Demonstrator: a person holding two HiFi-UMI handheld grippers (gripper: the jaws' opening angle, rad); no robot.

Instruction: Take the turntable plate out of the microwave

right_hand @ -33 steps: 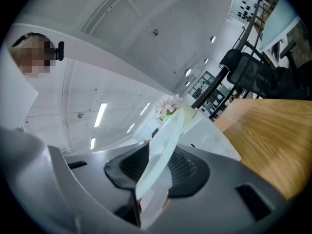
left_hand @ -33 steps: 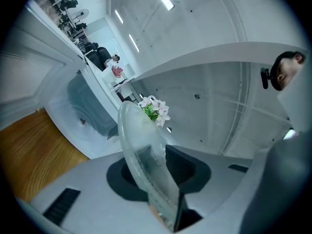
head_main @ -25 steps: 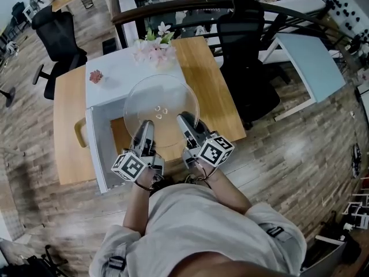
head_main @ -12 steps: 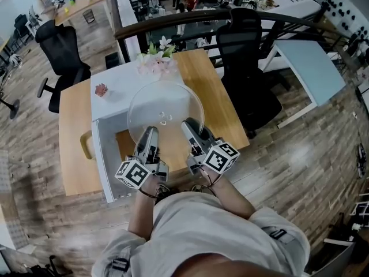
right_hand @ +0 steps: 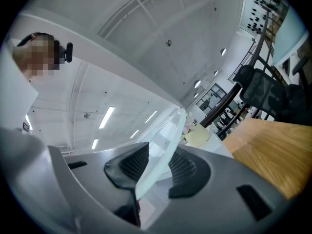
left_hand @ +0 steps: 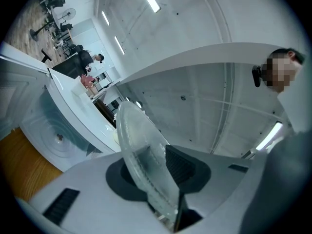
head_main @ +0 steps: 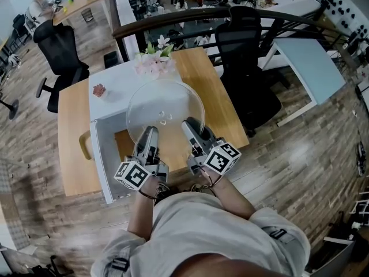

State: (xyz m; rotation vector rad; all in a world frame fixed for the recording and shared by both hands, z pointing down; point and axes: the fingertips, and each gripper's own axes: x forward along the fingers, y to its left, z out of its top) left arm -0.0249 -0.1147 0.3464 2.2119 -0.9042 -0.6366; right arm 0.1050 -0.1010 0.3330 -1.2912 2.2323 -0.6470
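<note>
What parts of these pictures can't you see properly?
- Microwave inside: head view, hidden under its own top.
- Marks at the middle of the plate: head view, too small to tell.
- Small pink thing on the microwave: head view, too small to name.

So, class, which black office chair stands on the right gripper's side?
The office chair beside the right edge of the wooden table; the other chair stands off its left corner.
</note>
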